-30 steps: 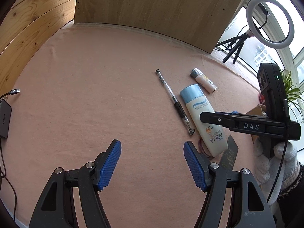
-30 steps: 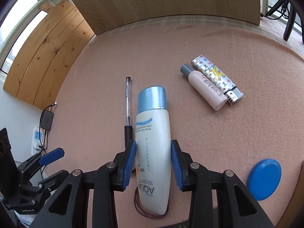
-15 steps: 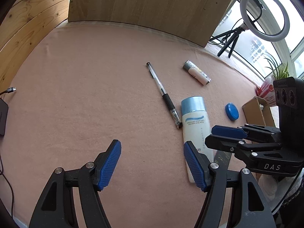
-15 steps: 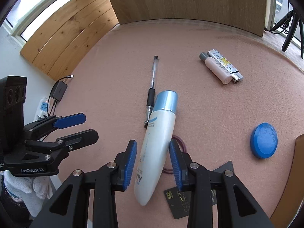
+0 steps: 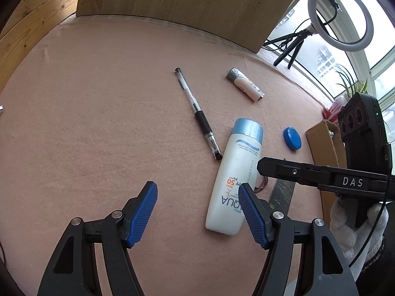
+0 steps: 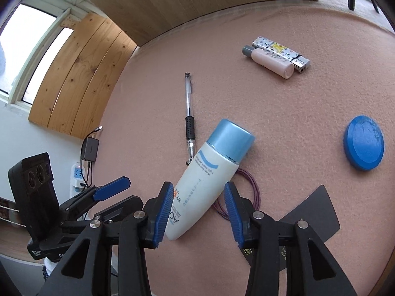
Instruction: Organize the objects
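My right gripper (image 6: 199, 212) stands with jaws spread wide, released around the sunscreen bottle (image 6: 209, 177), pads clear of its sides. The bottle is white with a pale blue cap pointing toward one o'clock, "SPF 50" and "AQUA" printed on it, and lies on the pink felt mat (image 6: 284, 113) across a purple hair tie (image 6: 249, 192). A pen (image 6: 188, 116) lies just beside its cap at eleven o'clock. My left gripper (image 5: 197, 212) hangs open and empty, the bottle (image 5: 234, 180) just beside its right pad.
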The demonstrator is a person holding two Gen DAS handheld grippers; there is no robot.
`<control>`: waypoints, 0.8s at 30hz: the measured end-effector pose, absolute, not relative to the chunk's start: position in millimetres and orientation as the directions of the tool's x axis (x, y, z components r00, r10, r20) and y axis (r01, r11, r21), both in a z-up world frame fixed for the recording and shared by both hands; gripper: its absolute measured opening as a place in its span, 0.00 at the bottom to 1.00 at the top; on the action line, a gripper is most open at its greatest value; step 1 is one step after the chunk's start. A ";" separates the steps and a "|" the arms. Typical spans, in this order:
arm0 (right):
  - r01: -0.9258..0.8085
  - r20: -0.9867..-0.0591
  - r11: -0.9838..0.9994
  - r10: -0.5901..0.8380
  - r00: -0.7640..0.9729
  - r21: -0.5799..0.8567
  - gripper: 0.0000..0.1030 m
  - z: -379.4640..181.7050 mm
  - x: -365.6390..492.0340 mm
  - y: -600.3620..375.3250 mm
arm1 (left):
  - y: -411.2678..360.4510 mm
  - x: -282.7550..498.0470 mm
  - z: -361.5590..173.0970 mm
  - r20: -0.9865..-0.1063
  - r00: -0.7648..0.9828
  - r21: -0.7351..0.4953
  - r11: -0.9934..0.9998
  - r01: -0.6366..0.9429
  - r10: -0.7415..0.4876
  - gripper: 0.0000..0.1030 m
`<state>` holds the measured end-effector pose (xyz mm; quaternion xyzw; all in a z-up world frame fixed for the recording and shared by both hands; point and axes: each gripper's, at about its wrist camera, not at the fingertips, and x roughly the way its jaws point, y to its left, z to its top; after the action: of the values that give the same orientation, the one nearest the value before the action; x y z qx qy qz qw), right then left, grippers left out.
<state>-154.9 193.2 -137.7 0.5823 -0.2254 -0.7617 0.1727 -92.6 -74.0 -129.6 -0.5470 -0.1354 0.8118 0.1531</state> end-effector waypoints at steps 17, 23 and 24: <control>-0.070 -0.790 -0.809 -0.545 -0.282 0.583 0.38 -143.4 -151.1 204.8 | -9.7 -92.2 -144.6 -0.837 -0.252 -0.434 -0.869 -0.237 0.486 0.41; -0.023 -0.814 -0.836 -0.526 -0.244 0.548 0.37 -147.4 -139.7 194.9 | 1.2 -80.6 -140.6 -0.852 -0.262 -0.395 -0.886 -0.244 0.452 0.47; -0.016 -0.816 -0.838 -0.526 -0.240 0.545 0.36 -148.3 -136.8 193.7 | 1.1 -81.4 -141.0 -0.858 -0.269 -0.382 -0.893 -0.236 0.438 0.53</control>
<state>-136.8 193.7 -148.3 0.5929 -0.2286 -0.7534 0.1693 -81.4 1.1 -141.0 -0.5661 -0.0894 0.7914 0.2127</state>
